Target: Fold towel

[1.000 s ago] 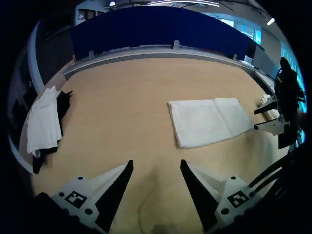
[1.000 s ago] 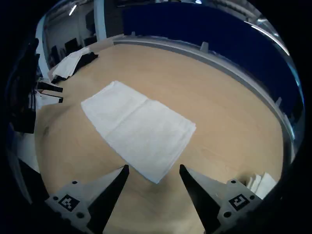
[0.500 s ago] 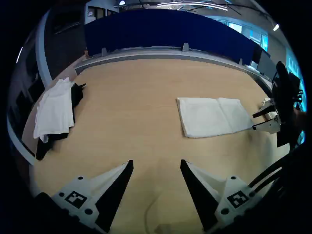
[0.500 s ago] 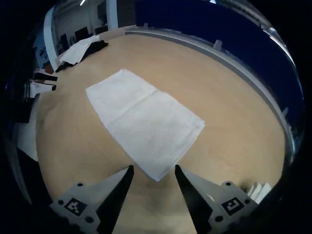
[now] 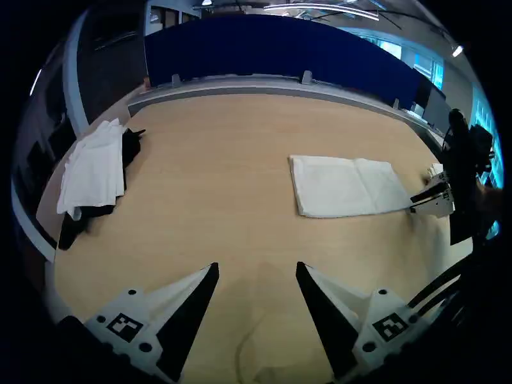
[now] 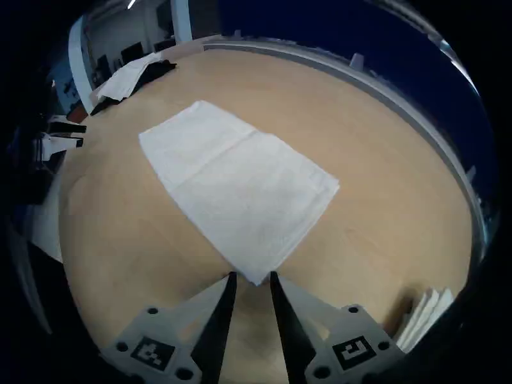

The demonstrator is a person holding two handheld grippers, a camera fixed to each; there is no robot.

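One flat towel (image 6: 237, 185) (corner between fingertips (image 6: 225, 296))

Cool, even overhead light with a heavy fisheye bend

In the left gripper view, ceiling strips (image 5: 320, 8) at the far side glare white, and a window (image 5: 488, 128) at the far right glows blown-out cyan. The bench (image 5: 224, 160) is evenly lit, with a faint soft shadow just beyond the left tongs (image 5: 256, 265). In the right gripper view the towel (image 6: 237, 185) is bright and sharp and its weave is readable. The far bench edge and the blue partition (image 5: 275, 45) bow strongly. Both views darken and soften toward the rims.
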